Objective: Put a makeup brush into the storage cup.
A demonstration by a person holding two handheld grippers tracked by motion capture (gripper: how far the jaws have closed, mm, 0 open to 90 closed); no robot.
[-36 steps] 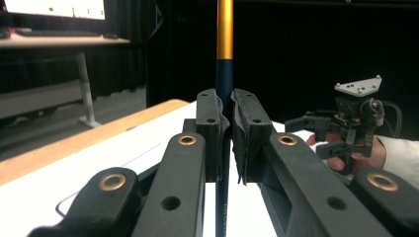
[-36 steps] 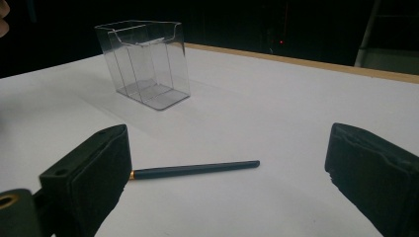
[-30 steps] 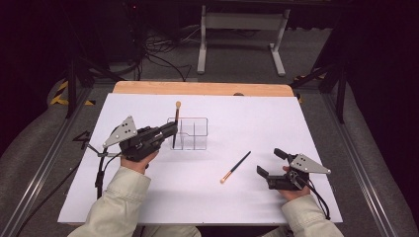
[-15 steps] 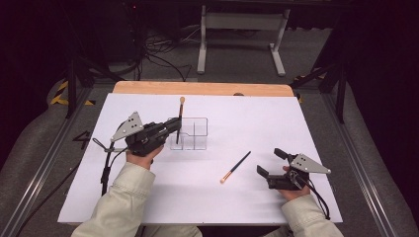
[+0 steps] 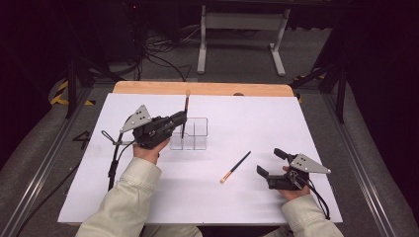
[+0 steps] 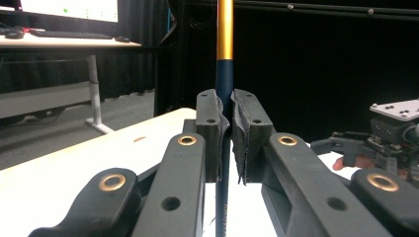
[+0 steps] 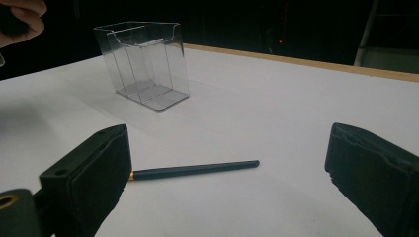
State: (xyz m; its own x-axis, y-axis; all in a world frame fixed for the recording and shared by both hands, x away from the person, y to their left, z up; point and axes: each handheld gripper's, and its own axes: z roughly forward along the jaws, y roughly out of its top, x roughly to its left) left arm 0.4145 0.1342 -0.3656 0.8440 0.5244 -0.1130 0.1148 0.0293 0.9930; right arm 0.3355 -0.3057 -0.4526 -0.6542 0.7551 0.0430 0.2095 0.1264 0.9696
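1. Since a second ago the left tongs (image 5: 179, 120) with the upright brush (image 5: 185, 114) have shifted sideways toward the right side of the table, from beside the left end of the clear organizer (image 5: 189, 134) to over its left compartments.
2. Half a second ago they were partway along that path; the brush has stayed near vertical throughout, bristle tip up.
3. Right tongs (image 5: 269, 163) unchanged across the earlier frames, same spot near the table's front right corner.
4. Second brush (image 5: 236, 167) also unmoved: lies flat on the white table (image 5: 296, 128), front of centre, angled, light tip toward the front edge.
5. Left tongs state: clamped tight on the dark blue handle of the upright brush (image 6: 225, 89); the pads press it from both sides, gold ferrule above the pads.
6. Right tongs (image 7: 227, 163) state: jaws wide apart, nothing between the pads; the lying brush (image 7: 195, 169) sits on the table beyond them, one end hidden behind the jaw at the left of the right gripper view.
7. Organizer (image 7: 143, 64): transparent, divided into compartments, stands toward the back middle of the table, well apart from the lying brush; which compartment the held brush's lower end hangs over cannot be told.
8. Writing: small pale lettering runs along the brush handle below the pads in the left gripper view, too blurred to read. No brand or label readable elsewhere.
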